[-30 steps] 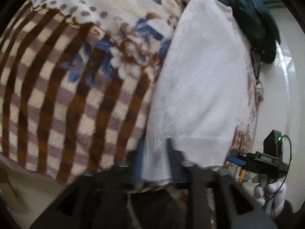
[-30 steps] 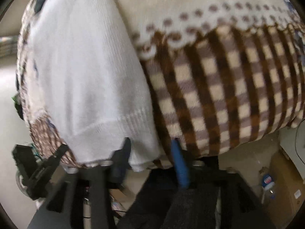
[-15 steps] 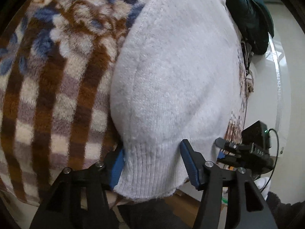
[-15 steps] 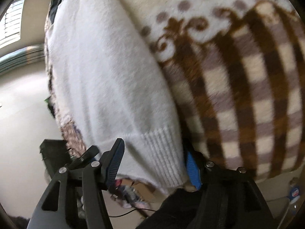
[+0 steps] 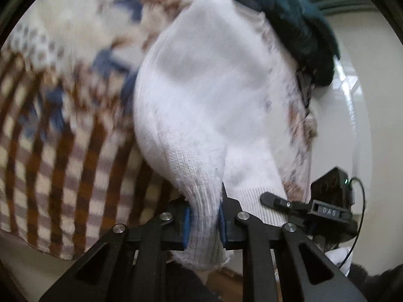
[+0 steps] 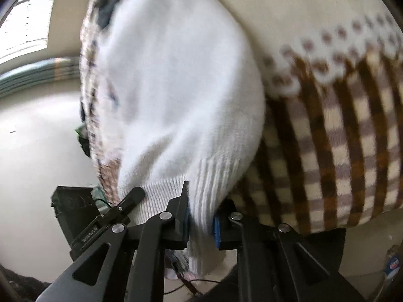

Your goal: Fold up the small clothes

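Note:
A white knitted sweater (image 5: 216, 95) lies on a brown-checked fleece blanket (image 5: 63, 151). My left gripper (image 5: 204, 222) is shut on the sweater's ribbed hem at its left corner and bunches the fabric between its blue pads. My right gripper (image 6: 200, 222) is shut on the ribbed hem of the same sweater (image 6: 176, 88) at the other corner. In the left wrist view the right gripper (image 5: 325, 209) shows at the lower right, at the hem. In the right wrist view the left gripper (image 6: 110, 214) shows at the lower left.
The blanket (image 6: 340, 125) covers the surface and hangs over its near edge. A dark teal garment (image 5: 297, 25) lies at the far end beyond the sweater. A pale floor (image 6: 32, 151) lies beside the surface. A bottle (image 6: 393, 264) stands at the lower right.
Both grippers, open around the hem half a second ago, have closed on the ribbed hem. The hem corners are now bunched and lifted a little off the blanket.

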{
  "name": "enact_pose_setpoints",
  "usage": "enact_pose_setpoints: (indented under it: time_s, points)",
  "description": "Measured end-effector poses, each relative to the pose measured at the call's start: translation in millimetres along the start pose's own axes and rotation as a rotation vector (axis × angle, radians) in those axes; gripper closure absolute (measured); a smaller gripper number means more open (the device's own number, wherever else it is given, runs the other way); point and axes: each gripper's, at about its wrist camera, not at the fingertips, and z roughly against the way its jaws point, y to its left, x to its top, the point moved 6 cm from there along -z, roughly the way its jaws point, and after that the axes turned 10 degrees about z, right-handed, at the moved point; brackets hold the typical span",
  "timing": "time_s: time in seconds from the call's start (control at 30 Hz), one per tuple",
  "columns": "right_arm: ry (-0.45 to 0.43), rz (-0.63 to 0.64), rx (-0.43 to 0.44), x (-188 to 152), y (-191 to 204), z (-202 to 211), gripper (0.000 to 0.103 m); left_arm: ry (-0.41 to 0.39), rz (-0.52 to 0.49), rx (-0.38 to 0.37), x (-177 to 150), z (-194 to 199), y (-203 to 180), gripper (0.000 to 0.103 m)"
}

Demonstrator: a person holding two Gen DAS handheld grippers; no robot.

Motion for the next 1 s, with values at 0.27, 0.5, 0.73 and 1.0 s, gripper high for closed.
enact_pose_setpoints:
  time_s: [0.27,0.5,0.73,1.0]
  points:
    - [-0.192,0.113,0.056,109,88,64,0.089,-0.128,-0.038,-0.161,101,46,-86,0.088]
    - [-0.292,0.139,0.019,278,110,50,0.089,-0.161,0.013,-0.183,242,-6,-128,0.088]
    - [-0.220,0.025,0.077,409,86,-7,0.070,-0.128,0.183,-0.198,355,-74,-106,0.062]
    - [-0.245,0.114,-0.018,422,70,16,0.043,-0.259,0.164,-0.109,362,-43,-89,0.046]
